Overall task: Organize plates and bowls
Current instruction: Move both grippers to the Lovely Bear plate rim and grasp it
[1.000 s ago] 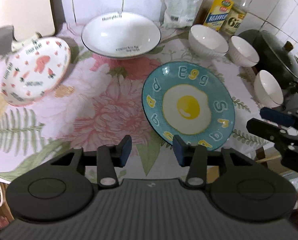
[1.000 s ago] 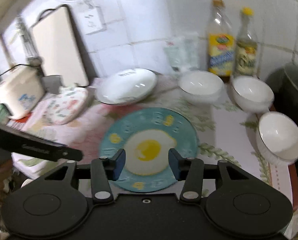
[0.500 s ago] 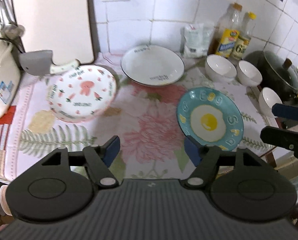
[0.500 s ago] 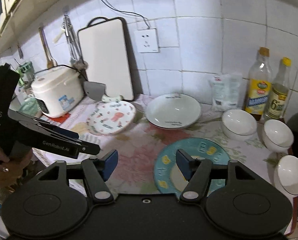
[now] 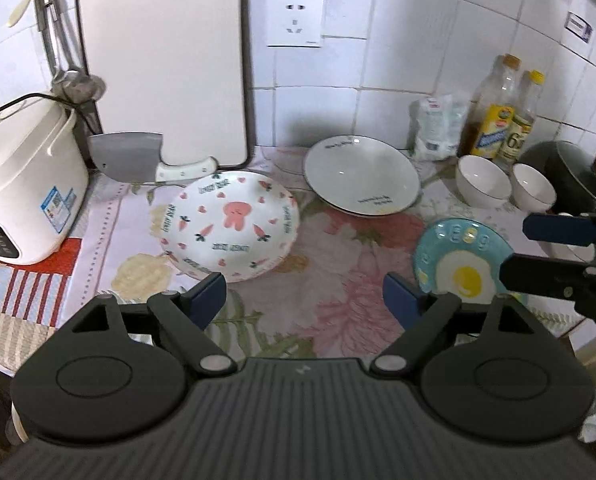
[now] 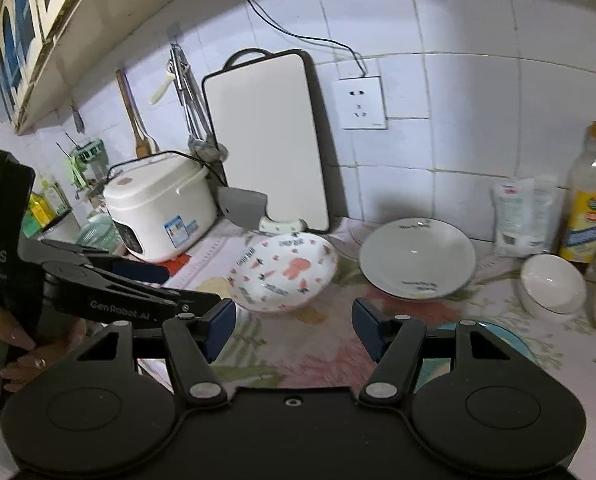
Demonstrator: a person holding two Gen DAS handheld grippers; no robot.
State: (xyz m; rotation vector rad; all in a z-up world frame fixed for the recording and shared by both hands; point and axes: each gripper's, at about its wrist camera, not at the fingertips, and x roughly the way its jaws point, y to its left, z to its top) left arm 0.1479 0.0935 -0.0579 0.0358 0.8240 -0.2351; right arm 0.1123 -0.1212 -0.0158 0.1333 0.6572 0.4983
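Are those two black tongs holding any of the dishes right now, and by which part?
Nothing is held. The left tongs are opening with only tablecloth showing between them, and the right tongs stand open and empty above the counter.

My left hand-held gripper (image 5: 303, 298) hangs over the near edge of the desk (image 5: 329, 320), its jaws opening with nothing between them but the floral cloth below. Just past the left blue pad sits the pink rabbit-and-carrot plate (image 5: 230, 226), tilted toward me. Behind it to the right rests a white deep plate with a dark rim (image 5: 361, 176). The blue fried-egg plate (image 5: 459, 262) lies flat on the right, partly hidden by my right hand-held gripper (image 5: 537, 248), whose fingers stand apart over it. Two small white bowls (image 5: 483, 182) stand side by side near the oil bottles (image 5: 505, 120). A cleaver (image 5: 128, 156) leans against the cutting board (image 5: 162, 60), beside the rice cooker (image 5: 26, 176).
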